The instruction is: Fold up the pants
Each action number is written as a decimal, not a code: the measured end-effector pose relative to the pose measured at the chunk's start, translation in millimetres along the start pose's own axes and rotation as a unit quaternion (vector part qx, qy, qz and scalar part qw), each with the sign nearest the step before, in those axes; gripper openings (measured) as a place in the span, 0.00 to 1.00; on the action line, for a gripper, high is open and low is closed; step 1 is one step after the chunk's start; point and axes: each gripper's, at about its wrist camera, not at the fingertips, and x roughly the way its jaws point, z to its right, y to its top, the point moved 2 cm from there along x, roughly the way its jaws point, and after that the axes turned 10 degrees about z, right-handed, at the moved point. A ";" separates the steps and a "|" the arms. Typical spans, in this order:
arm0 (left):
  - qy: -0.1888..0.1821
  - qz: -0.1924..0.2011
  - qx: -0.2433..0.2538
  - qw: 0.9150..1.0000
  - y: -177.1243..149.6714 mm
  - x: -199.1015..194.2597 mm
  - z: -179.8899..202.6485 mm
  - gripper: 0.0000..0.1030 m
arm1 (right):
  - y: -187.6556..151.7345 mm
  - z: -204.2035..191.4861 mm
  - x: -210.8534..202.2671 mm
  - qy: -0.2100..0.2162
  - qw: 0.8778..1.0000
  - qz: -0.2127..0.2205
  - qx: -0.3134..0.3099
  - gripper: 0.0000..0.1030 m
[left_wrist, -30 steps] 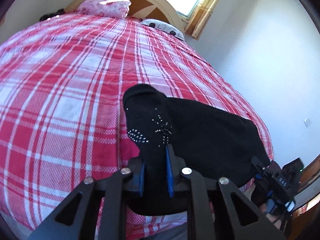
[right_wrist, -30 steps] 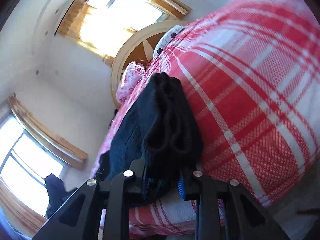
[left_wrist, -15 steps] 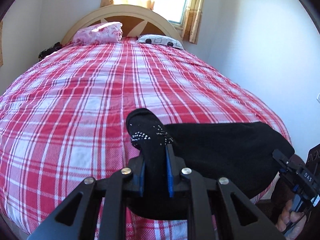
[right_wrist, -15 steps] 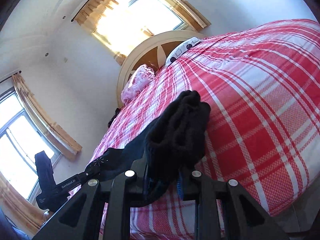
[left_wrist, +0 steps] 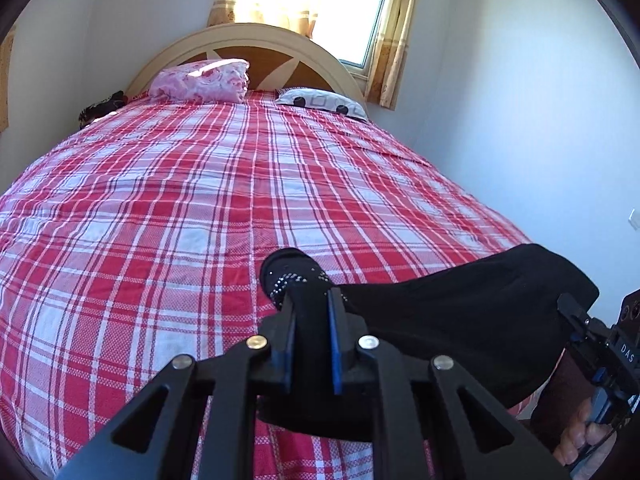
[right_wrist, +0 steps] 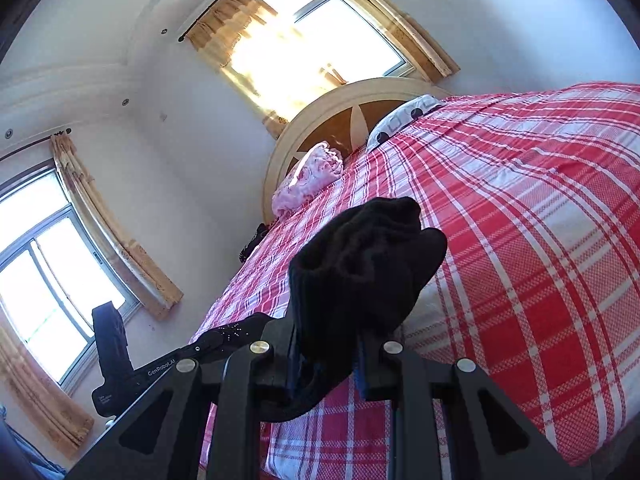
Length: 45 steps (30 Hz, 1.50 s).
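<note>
Both grippers, left gripper and right gripper, clamp soft black knit pants over plaid bedspread

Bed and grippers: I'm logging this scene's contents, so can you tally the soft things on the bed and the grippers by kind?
Black pants: 1, held above the plaid bedspread
Pillows: 2, pink pillow and white patterned pillow
Grippers: 2, left gripper and right gripper, both clamped on the pants
Total: 5
</note>
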 end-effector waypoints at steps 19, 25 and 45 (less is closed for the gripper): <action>0.071 0.056 -0.029 0.995 47.8 -9.0 -72.1 0.14 | 18.2 -65.2 69.8 0.078 0.995 -0.017 -0.051 0.22; 0.153 0.080 -0.030 0.985 64.4 -11.4 -131.2 0.14 | -0.5 -97.8 140.7 0.115 0.990 -0.052 -0.057 0.22; 0.196 -0.009 -0.089 0.977 8.3 -9.1 -232.0 0.24 | -69.9 -135.3 268.1 0.131 0.983 -0.122 -0.030 0.20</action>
